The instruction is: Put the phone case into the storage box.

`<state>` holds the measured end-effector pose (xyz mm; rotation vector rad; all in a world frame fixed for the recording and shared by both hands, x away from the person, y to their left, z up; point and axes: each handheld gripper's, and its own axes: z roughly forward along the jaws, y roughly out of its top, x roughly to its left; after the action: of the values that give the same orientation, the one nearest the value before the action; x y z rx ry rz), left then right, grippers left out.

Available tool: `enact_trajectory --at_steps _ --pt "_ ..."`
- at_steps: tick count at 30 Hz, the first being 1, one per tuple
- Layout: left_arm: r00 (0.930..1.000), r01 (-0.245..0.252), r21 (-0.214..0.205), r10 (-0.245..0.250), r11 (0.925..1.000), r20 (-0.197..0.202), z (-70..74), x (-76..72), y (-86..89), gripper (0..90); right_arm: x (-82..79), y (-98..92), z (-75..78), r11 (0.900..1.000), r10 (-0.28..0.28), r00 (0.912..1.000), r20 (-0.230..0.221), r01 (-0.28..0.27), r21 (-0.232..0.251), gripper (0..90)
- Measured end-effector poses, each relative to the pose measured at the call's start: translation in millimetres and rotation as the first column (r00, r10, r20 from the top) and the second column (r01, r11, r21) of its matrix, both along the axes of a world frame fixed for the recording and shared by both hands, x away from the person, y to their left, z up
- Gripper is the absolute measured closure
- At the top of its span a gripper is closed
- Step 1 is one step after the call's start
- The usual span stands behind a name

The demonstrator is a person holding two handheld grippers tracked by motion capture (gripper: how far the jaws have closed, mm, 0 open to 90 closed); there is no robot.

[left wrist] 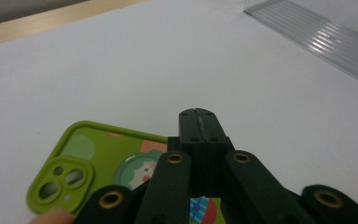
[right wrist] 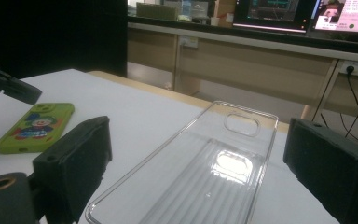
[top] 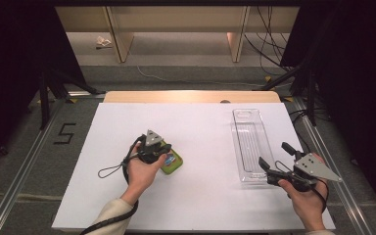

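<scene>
A green phone case (top: 172, 163) with a cartoon print lies flat on the white table, left of centre. My left gripper (top: 166, 148) hovers right over it, jaws pressed together with nothing between them. In the left gripper view the shut tips (left wrist: 199, 114) reach past the green case's (left wrist: 88, 158) far edge. A clear plastic phone case (top: 248, 142) lies lengthwise at the right. My right gripper (top: 275, 155) sits at its near right corner, open. In the right gripper view the wide jaws (right wrist: 196, 163) frame the clear case (right wrist: 205, 172), and the green case (right wrist: 35, 126) lies far left.
The white sheet (top: 196, 205) covers a wooden table whose far edge (top: 191, 96) shows beyond it. Black stands and cables sit on the floor at both sides. A cable loop (top: 110, 171) from the left gripper lies on the sheet.
</scene>
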<state>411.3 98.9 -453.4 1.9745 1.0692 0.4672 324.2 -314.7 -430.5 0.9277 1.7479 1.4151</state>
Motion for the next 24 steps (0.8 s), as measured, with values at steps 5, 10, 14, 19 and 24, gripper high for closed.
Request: enact_trajectory --at_steps 5,10,14,19,24 --pt "0.9985 0.010 0.031 -0.008 0.9995 -0.054 -6.6 14.2 -17.8 90.0 -0.6 -0.1 0.6 1.0000 -0.001 1.0000 0.000 0.001 0.002 8.7" --pt "0.9967 0.015 0.040 -0.012 0.9991 -0.080 -11.4 20.0 -28.0 90.0 -1.1 1.4 1.5 0.9999 0.014 0.9999 0.006 -0.014 0.007 8.7" --pt "0.9951 0.019 0.045 -0.015 0.9988 -0.098 -16.6 22.9 -30.9 90.0 -1.0 2.9 1.7 0.9997 0.021 0.9998 0.004 -0.021 0.016 8.7" --pt "0.9928 0.018 0.052 -0.012 0.9985 -0.119 -21.6 25.8 -32.9 90.0 -0.7 5.0 2.1 0.9994 0.031 0.9995 0.004 -0.031 0.014 8.7" --pt "0.9906 0.034 0.066 -0.025 0.9972 -0.134 -22.3 27.2 -35.9 90.0 0.3 8.6 3.3 0.9985 0.055 0.9985 -0.002 -0.055 0.010 9.3"
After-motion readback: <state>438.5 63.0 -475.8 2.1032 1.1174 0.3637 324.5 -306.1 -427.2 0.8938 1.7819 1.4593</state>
